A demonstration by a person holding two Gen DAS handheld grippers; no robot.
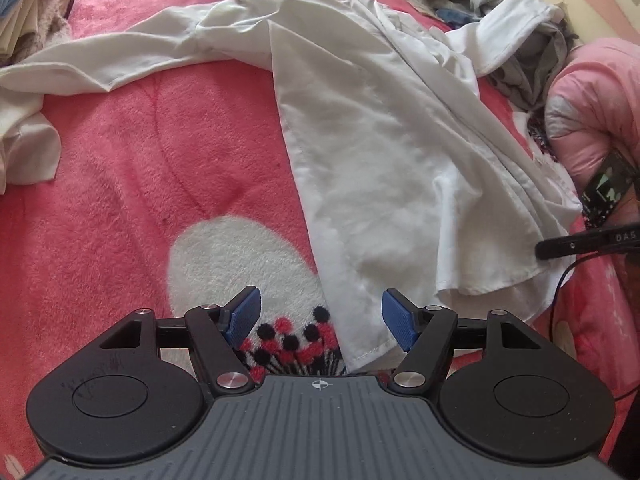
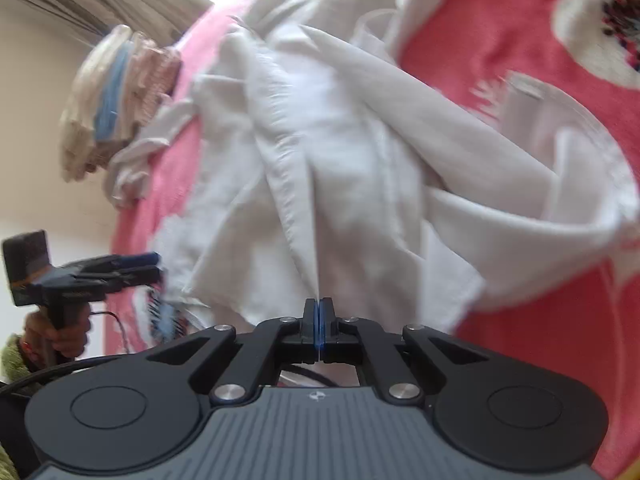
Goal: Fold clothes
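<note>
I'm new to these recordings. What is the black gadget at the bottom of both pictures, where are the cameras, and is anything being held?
Each picture comes from a camera on a hand-held claw, looking along its two blue-padded fingers. The left claw stands open over a corner of the crumpled white shirt, touching nothing. The right claw is shut on a thin fold of that shirt. The shirt lies on a fluffy pink flowered blanket. A stack of folded pale clothes sits at the far side.
</note>
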